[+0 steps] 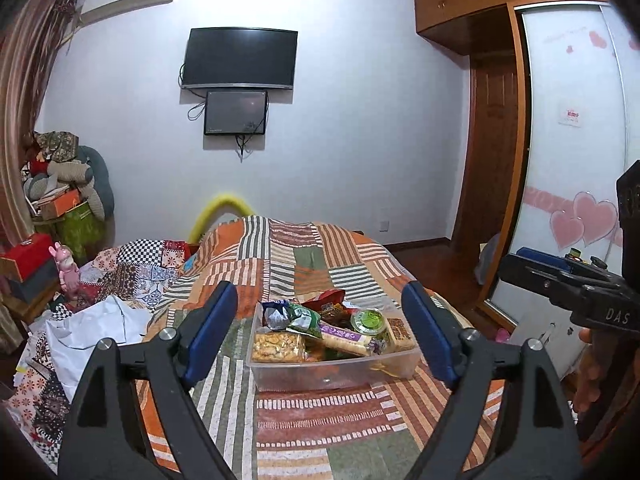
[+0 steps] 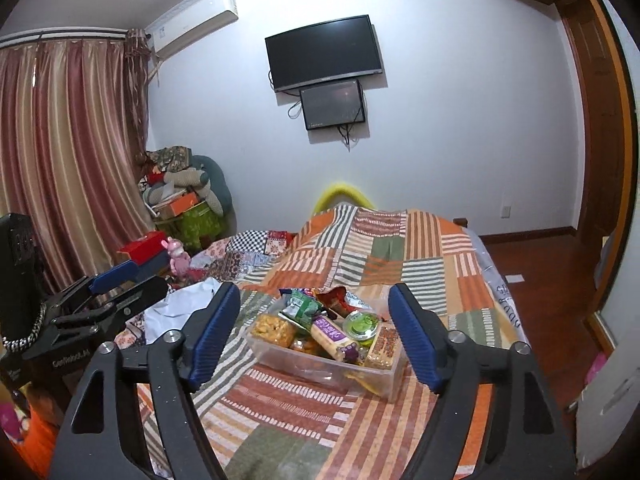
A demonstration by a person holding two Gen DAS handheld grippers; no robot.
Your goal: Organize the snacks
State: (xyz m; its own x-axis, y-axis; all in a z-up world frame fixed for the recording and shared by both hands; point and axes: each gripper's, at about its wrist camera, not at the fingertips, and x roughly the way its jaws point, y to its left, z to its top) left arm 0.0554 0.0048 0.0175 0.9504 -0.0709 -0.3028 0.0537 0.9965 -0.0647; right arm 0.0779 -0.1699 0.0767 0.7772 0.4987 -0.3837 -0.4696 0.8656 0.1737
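A clear plastic bin sits on a striped patchwork bedspread, filled with snacks: a bag of orange crackers, a purple-labelled biscuit bar, a green-lidded cup, a red bag. The bin also shows in the right wrist view. My left gripper is open and empty, its jaws wide apart, held short of the bin. My right gripper is open and empty, also held short of the bin. The right gripper shows at the far right of the left view, the left gripper at the left of the right view.
The bed's right edge drops to a wooden floor. A crumpled white cloth and a patterned quilt lie left of the bin. A pink toy and a red box stand at the left. A wardrobe stands at the right.
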